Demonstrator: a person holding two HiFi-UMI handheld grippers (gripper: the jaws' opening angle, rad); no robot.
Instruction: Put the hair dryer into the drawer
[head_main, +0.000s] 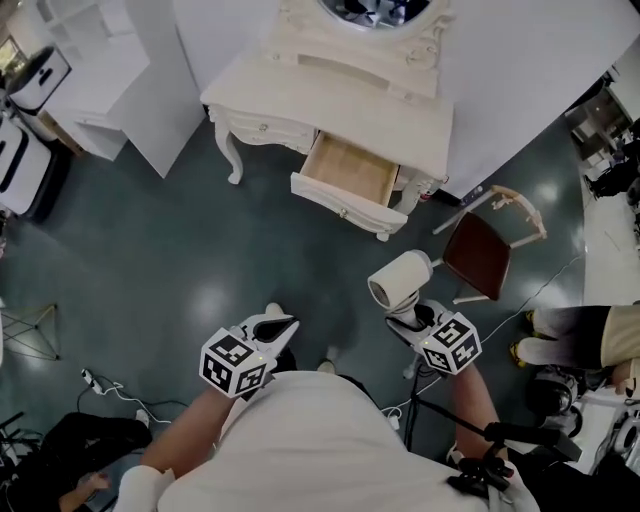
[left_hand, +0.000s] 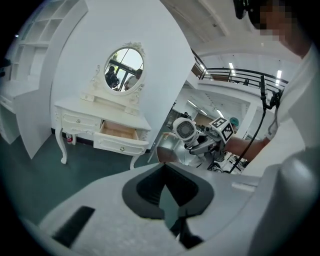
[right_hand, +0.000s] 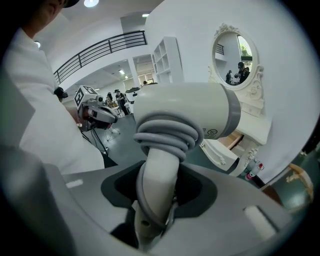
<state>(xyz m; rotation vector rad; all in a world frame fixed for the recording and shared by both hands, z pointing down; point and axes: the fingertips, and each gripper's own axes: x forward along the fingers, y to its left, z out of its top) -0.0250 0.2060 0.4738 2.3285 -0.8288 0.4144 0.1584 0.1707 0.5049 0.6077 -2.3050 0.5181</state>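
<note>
Left gripper (head_main: 277, 322) sits low-left of the white desk (head_main: 330, 90), well apart from it, over the dark floor; jaws pressed together, nothing between them. The desk stands against the wall with its oval mirror (left_hand: 124, 67) on top, and its drawer (head_main: 348, 170) is pulled open, wooden inside bare. Right gripper (head_main: 405, 318) is below the desk's right end, well short of it, jaws pinching the hair dryer (head_main: 400, 280) by its handle. The dryer is held in the air, grey cord coiled round the handle top, barrel lying sideways, not in the drawer. A brown-seated chair (head_main: 480, 255) stands just right of the desk.
</note>
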